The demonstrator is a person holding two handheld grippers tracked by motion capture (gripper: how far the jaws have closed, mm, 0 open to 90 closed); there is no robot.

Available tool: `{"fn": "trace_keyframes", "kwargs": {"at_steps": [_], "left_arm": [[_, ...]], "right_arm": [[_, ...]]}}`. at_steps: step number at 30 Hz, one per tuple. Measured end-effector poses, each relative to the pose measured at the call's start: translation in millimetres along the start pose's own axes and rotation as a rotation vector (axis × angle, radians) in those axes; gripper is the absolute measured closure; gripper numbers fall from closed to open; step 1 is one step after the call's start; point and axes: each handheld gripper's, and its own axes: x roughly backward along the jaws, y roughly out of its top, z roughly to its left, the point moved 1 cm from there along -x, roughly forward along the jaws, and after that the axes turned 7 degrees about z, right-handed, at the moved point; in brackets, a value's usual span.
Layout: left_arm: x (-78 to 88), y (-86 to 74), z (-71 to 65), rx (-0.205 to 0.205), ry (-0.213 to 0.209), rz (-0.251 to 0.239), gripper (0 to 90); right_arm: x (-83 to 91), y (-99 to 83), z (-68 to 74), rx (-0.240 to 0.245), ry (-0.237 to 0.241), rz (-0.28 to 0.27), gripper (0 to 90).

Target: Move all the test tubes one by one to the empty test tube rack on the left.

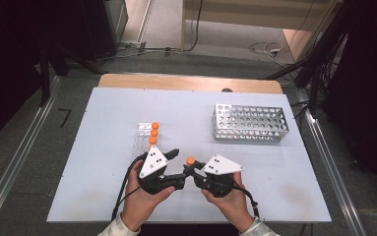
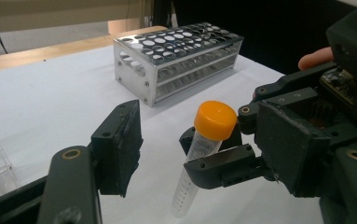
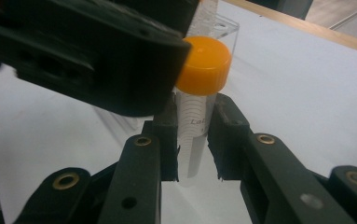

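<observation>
Tube (image 2: 192, 172): clear plastic, matt orange cap (image 2: 216, 119). Rack (image 2: 178, 58): shiny perforated metal. Table (image 1: 107, 128): matt white top, wooden edge. Gripper pads (image 2: 120, 149): rough black.

A: What stands on the table (image 1: 102, 147)?

B: A white sheet covers most of it, with a strip of bare wood along the far edge. At the far right of the sheet stands a metal tube rack (image 1: 250, 123), rectangular, its top plate pierced by rows of round holes.

A: Anything else?

B: Left of centre lies a clear plastic holder (image 1: 145, 138) with 4 orange-capped tubes (image 1: 153, 132) in a line.

A: And around the table?

B: Grey floor, with metal rails (image 1: 18, 157) running along both sides. Beyond the far edge, loose cables (image 1: 267, 48) lie on the floor near a pale wooden panel.
</observation>
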Motion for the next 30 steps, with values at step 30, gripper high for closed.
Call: {"fn": "trace_keyframes", "kwargs": {"at_steps": [30], "left_arm": [[-3.3,-4.1,-6.1,-0.044,-0.012,0.013,65.9]], "right_arm": [[-2.7,-0.2,4.5,0.0,0.021,0.007,71.9]]}}
